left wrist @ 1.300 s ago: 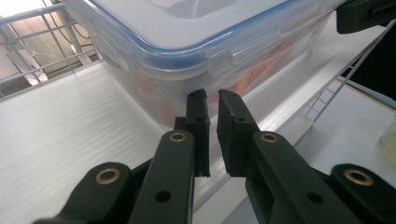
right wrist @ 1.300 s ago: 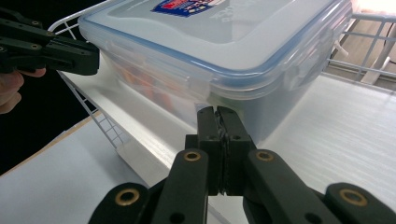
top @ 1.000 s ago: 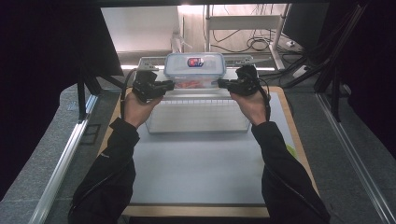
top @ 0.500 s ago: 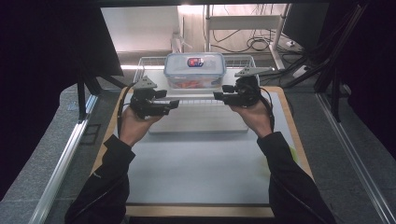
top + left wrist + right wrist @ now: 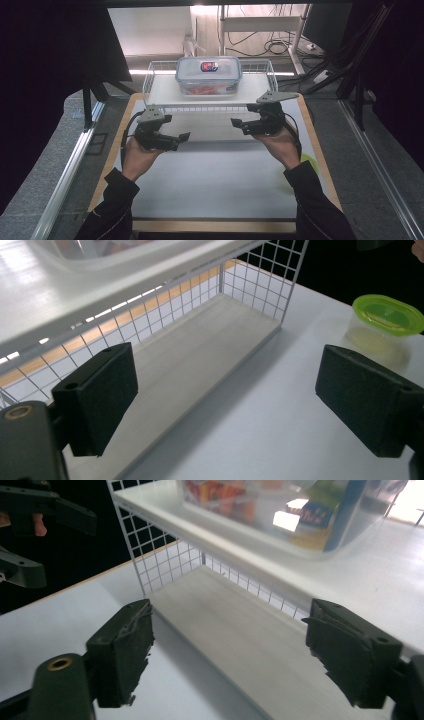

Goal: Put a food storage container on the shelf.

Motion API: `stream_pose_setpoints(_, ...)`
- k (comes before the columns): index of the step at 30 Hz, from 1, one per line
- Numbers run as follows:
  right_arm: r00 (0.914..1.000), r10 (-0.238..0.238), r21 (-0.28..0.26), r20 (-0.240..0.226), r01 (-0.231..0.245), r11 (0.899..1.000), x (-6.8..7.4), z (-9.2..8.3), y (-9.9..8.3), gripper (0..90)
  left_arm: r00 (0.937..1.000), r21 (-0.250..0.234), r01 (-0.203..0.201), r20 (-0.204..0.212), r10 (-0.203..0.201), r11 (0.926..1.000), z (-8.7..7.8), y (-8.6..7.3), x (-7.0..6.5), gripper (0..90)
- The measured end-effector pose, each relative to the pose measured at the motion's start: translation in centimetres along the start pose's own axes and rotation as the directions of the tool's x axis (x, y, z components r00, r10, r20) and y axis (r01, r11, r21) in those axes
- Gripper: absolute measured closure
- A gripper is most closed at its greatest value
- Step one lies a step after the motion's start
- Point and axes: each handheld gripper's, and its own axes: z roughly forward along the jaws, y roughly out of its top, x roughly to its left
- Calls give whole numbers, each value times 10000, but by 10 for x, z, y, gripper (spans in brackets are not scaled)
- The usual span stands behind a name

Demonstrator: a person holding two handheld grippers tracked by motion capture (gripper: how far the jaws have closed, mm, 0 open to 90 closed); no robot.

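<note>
Now both tools stand spread with nothing between their jaws. The left gripper (image 5: 176, 140) carries two blocky, matt black pads (image 5: 97, 395), smooth-faced with square corners; its jaws have just been opening, and through the gap shows bare table. The right gripper (image 5: 243, 125) has rougher pads (image 5: 125, 647), their black rubber frayed and torn along the edges; its jaws have just been opening too, and they hold nothing. Each tool wears a flat grey three-cornered plate on top and is gripped by a hand in a dark sleeve.

Just beyond the jaws stands the white wire rack (image 5: 155, 85), a thin grid of small squares with a smooth, pale upper shelf and a lower board of faint wood grain. On the upper shelf, near the middle, sits the clear plastic food container (image 5: 208, 75), a rounded rectangle with a blue-rimmed lid, a dark label on top and orange-red contents behind the glossy wall. The table top (image 5: 215, 185) is a matt white sheet framed by a light wooden edge. Off by the person's right wrist sits a small oval translucent tub with a lime-green lid (image 5: 387, 315).

A second ago both grippers were up at the container, pressed against its two ends; since then they have come down and back toward the person, well apart from it, and the container sits on the shelf as before.
</note>
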Motion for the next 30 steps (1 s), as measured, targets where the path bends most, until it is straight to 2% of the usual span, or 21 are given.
stream_pose_setpoints(7, 9999, -61, 186, -86, 63, 9998, 10, -5, -25, 94, 9966, 231, -723, -373, 731, 9971, -3, -21, -17, 41)
stream_pose_setpoints(13, 9997, -228, 552, -22, 229, 9982, 17, -10, -49, 42, 9961, 288, -817, -311, 826, 9962, -5, -41, -27, 30)
stream_pose_setpoints(18, 9998, -211, 632, 28, 208, 9978, 20, -16, -70, 2, 9966, 412, -770, -271, 781, 9962, -7, -56, -31, 24)
stream_pose_setpoints(20, 9988, -384, 828, 319, 356, 9959, 22, -18, -78, 1, 9973, 465, -722, -131, 729, 9963, -9, -62, -32, 33)
stream_pose_setpoints(22, 9976, -485, 845, 489, 442, 9954, 23, -22, -86, 1, 9969, 395, -726, -263, 737, 9966, -11, -69, -34, 32)
stream_pose_setpoints(24, 9977, -415, 879, 534, 367, 9954, 24, -25, -92, 1, 9966, 415, -744, -334, 758, 9964, -12, -77, -35, 26)
stream_pose_setpoints(30, 9993, -77, 872, 376, 44, 9962, 29, -32, -112, 2, 9983, 555, -337, -462, 363, 9979, -11, -105, -37, 3)
